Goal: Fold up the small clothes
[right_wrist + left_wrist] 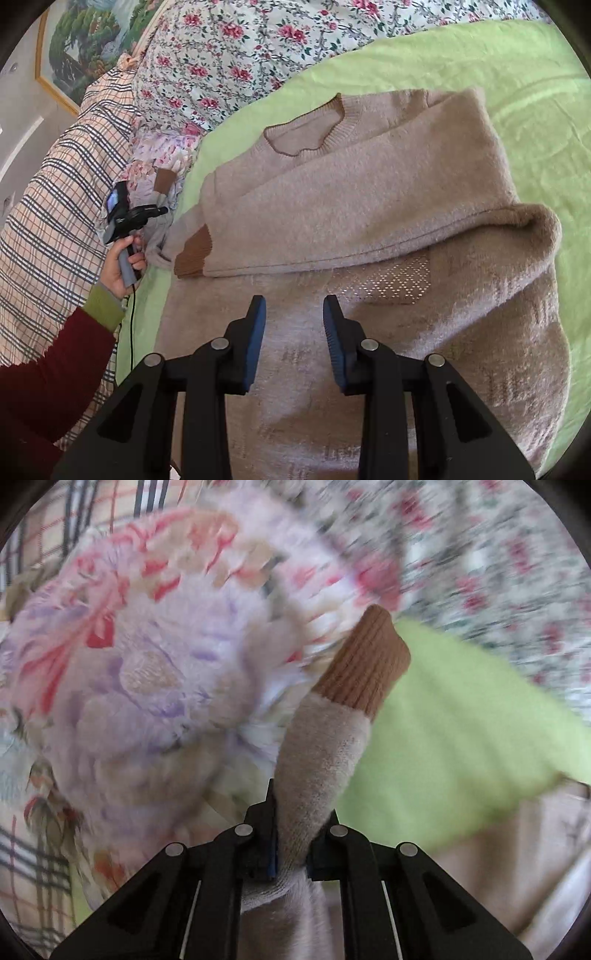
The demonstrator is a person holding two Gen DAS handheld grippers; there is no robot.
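Observation:
A beige fuzzy sweater (369, 206) with brown ribbed cuffs and neckline lies on a green sheet (480, 74). One sleeve is folded across its body, its brown cuff (194, 254) at the left edge. My left gripper (291, 849) is shut on the other sleeve (317, 760), whose brown cuff (365, 664) sticks up beyond the fingers. In the right wrist view the left gripper (147, 212) sits at the sweater's left side, held by a hand. My right gripper (294, 317) is open and empty, hovering over the sweater's lower body.
A fluffy pink and lilac floral blanket (147, 646) lies close in front of the left gripper. A plaid cover (55, 221) and a rose-patterned quilt (240, 55) border the green sheet on the left and back. A framed picture (85, 48) hangs on the wall.

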